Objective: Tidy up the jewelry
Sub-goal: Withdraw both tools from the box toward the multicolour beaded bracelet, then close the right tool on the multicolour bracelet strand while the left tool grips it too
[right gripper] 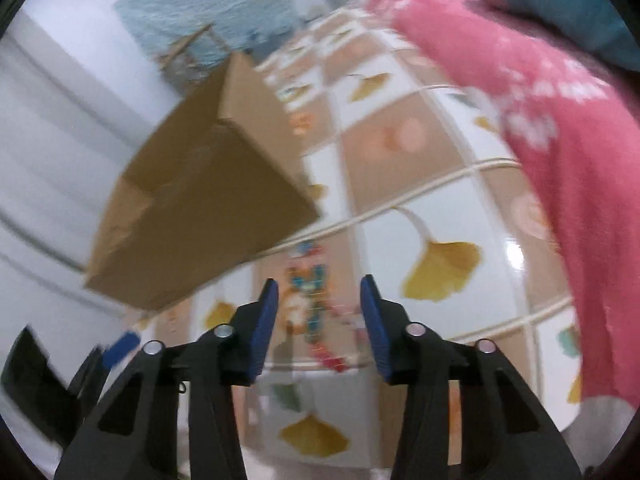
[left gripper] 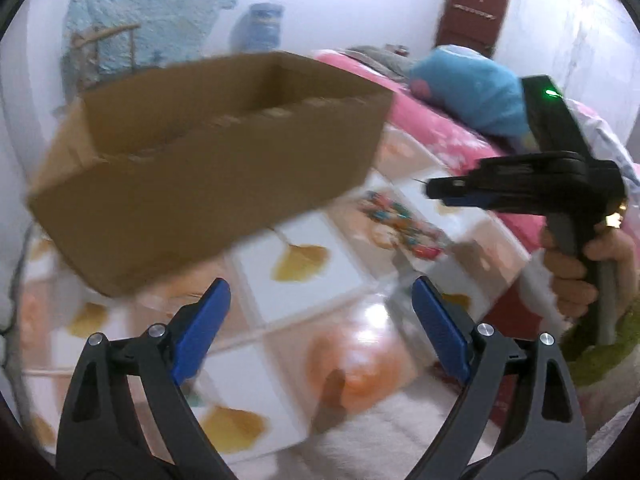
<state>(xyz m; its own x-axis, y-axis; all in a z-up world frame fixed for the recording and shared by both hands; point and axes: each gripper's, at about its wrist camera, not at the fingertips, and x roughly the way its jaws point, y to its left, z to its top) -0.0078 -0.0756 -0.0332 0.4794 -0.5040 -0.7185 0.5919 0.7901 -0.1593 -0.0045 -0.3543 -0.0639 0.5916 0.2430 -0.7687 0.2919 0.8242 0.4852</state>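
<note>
Your bed (left gripper: 304, 240) fills the frame, its patterned sheet bare at lower centre. The box (left gripper: 208, 168) crowds the upper left; pink blanket (right gripper: 560, 128) lines the right. The jewelry (left gripper: 404, 226) lies centre-right, beside the box. Left gripper (left gripper: 320, 332) gapes wide, empty; right gripper (right gripper: 316, 320) stands narrow, empty above the jewelry.

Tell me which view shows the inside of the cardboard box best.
The left wrist view: the cardboard box shows its open top and inner walls, though blurred. The right wrist view shows only its outer sides and one corner.

Black grippers (left gripper: 322, 314), blue ribbed pads (right gripper: 266, 320), silver screws
</note>
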